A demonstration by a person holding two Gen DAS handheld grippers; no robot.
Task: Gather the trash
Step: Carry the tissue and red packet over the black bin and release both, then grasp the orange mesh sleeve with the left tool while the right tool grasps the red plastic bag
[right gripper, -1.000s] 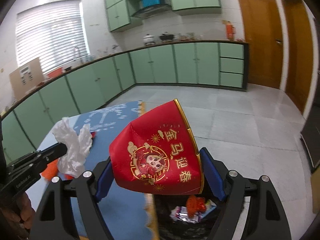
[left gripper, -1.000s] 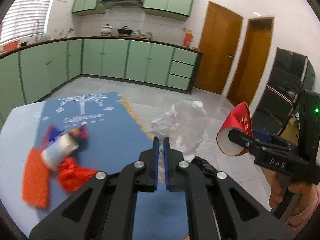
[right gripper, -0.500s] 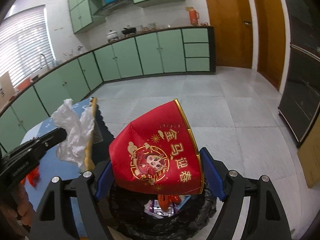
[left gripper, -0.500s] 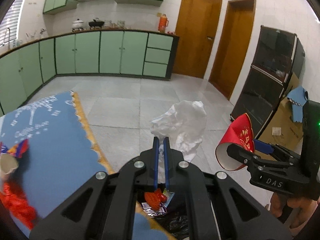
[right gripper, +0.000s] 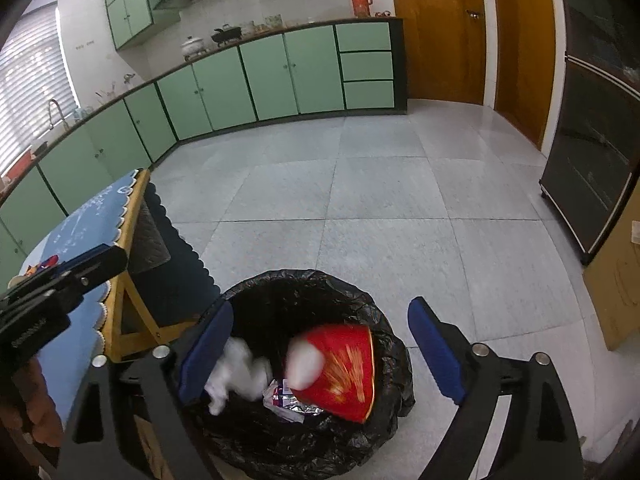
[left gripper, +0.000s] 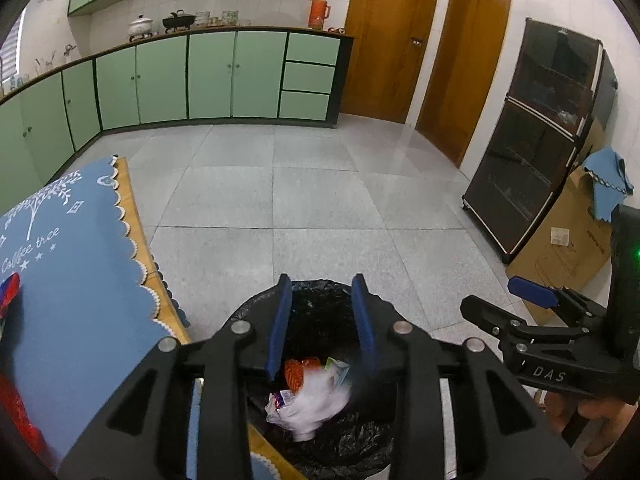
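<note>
Dropping both loads at once — a half-sec ago the left tongs (left gripper: 320, 320) were clamped on the white tissue wad (left gripper: 314, 402) and the right tongs (right gripper: 320, 354) on the red paper cup (right gripper: 340, 372); now both sets stand wide apart w/ nothing between the pads. Tissue and cup show motion-blurred inside the black-lined trash bin (right gripper: 384, 320), lower centre of both views, on top of wrappers already there. So these 2 pieces count as collected. More trash is left though: red and orange scraps (left gripper: 8, 292) sit on the blue-clothed desk (left gripper: 80, 280) at far left edge of the left-wrist frame — likely next is swinging back there for another pick-up.
</note>
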